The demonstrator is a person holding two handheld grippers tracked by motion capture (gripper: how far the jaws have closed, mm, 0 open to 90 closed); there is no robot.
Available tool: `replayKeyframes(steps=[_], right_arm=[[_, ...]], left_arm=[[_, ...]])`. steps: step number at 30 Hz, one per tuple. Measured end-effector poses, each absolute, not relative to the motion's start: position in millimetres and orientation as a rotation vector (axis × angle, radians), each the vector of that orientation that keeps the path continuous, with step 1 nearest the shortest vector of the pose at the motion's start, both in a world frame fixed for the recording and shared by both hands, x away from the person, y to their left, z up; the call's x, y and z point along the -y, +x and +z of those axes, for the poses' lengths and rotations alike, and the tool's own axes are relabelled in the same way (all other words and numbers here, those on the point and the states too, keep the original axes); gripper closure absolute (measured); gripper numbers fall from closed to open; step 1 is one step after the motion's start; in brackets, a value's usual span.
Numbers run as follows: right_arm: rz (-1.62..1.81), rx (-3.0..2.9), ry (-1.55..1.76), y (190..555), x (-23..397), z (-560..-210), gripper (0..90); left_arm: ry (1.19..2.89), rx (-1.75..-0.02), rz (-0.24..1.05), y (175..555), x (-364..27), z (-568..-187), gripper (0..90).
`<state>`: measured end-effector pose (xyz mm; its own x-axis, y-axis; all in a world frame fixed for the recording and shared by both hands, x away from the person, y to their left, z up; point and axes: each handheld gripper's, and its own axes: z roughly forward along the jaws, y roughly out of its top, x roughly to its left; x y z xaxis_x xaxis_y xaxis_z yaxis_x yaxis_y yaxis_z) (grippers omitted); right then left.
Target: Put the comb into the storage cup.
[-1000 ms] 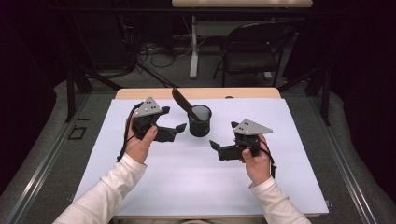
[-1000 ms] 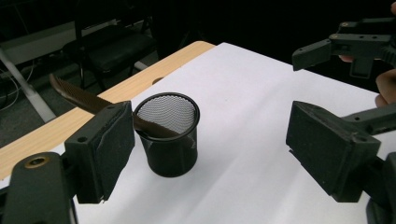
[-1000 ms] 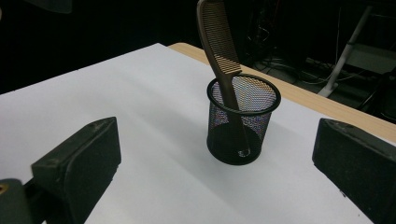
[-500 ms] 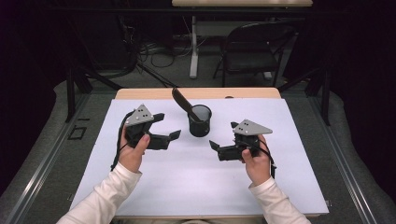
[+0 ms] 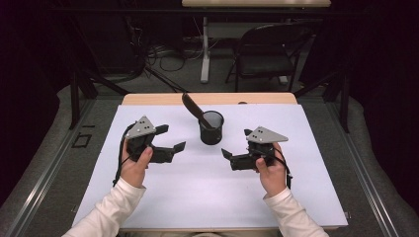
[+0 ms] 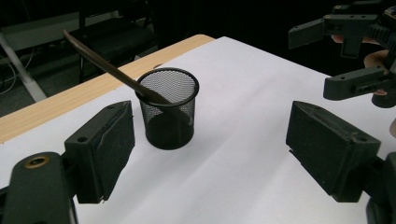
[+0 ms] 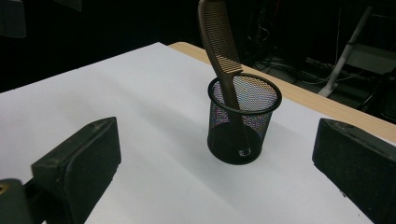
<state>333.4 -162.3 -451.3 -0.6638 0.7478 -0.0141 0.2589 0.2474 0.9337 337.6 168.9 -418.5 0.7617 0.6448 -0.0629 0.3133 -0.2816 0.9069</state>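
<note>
A black mesh cup [image 5: 211,129] stands upright on the white sheet [image 5: 207,192], toward the far middle of the table. A brown comb [image 5: 192,106] stands in it, teeth end up, leaning toward the far left. My left gripper [image 5: 172,138] is held to the left of the cup, open and empty, with the cup [image 6: 169,112] and comb [image 6: 107,67] ahead between its jaws. My right gripper [image 5: 237,142] is held to the right of the cup, also open and empty. Its view frames the cup [image 7: 243,121] and comb [image 7: 219,42] between its jaws.
The sheet leaves a strip of wooden tabletop [image 5: 148,99] bare along the far edge. Beyond the table stand a black folding chair [image 5: 264,52] and a white table leg [image 5: 204,49], with cables [image 5: 158,52] on the floor.
My left gripper has drawn back from the cup, moving left and toward the person. The right gripper, cup and comb have stayed put.
</note>
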Motion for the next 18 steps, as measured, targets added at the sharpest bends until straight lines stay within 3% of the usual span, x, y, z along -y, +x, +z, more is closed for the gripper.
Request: replayKeyframes(steps=[18], right_arm=[[1.394,-2.048,0.908,323.1,165.0,-443.5,0.8]], left_arm=[[1.826,-0.765,0.377,323.7,-190.1,-435.9,15.8]])
